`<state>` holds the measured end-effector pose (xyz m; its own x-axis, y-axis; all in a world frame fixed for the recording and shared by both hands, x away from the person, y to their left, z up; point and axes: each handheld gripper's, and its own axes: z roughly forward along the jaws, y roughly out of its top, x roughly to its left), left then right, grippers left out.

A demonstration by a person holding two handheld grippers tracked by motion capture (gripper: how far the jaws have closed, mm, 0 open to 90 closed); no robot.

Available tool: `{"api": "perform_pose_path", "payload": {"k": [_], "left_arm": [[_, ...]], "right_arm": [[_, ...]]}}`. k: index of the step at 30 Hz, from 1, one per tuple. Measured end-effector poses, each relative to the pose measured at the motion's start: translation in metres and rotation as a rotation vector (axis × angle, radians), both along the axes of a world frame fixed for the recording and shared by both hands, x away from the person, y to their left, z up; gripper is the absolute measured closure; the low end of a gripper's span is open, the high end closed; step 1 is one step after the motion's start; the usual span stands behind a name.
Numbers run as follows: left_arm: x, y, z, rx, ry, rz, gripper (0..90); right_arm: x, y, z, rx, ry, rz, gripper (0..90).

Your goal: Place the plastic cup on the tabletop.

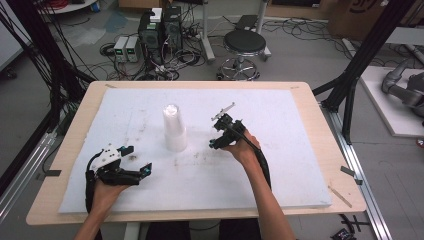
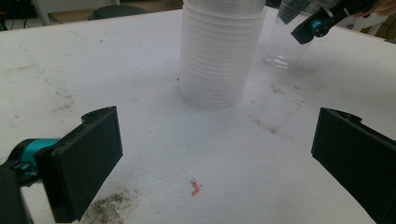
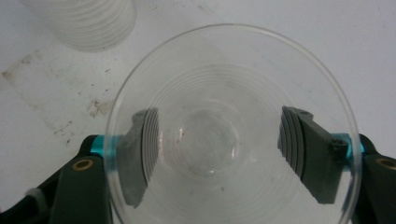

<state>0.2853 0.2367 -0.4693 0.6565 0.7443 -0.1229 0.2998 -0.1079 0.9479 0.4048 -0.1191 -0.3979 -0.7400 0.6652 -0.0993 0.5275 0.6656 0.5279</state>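
Note:
A tall stack of clear plastic cups (image 1: 175,127) stands upside down in the middle of the white foam sheet (image 1: 280,165). To its right, a single clear cup (image 3: 224,74) stands upright on the sheet, mouth up. My right gripper (image 3: 217,149) has a jaw on each side of this cup below its rim, and the pads look slightly off the wall. From the left gripper view, the same cup (image 2: 282,51) rests on the sheet with the right gripper (image 2: 322,23) at its upper part. My left gripper (image 1: 137,159) lies at the front left, wide open and holding nothing.
The foam sheet covers most of a wooden table (image 1: 320,115). A small orange scrap (image 2: 195,187) and some dark dirt (image 2: 109,205) lie between the left jaws. A stool (image 1: 244,45), power units and cables stand on the floor behind the table.

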Motion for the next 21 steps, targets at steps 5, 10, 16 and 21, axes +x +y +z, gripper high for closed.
{"api": "perform_pose_path", "payload": {"k": [5, 10, 16, 21], "left_arm": [[-0.001, 0.001, 0.0, -0.007, -0.002, 0.005, 1.8], [0.0, 0.0, 0.0, -0.004, 0.0, -0.005, 1.8], [0.0, 0.002, 0.0, -0.016, 0.002, -0.004, 1.8], [0.0, 0.002, 0.0, -0.026, 0.006, -0.002, 1.8]], "right_arm": [[0.003, 0.001, -0.008, 0.005, -0.015, -0.015, 18.2], [0.002, 0.0, -0.01, 0.01, -0.019, -0.014, 17.2], [-0.003, -0.005, -0.01, 0.028, -0.023, -0.024, 17.2], [-0.022, -0.026, -0.012, 0.093, -0.053, -0.037, 17.2]]}}
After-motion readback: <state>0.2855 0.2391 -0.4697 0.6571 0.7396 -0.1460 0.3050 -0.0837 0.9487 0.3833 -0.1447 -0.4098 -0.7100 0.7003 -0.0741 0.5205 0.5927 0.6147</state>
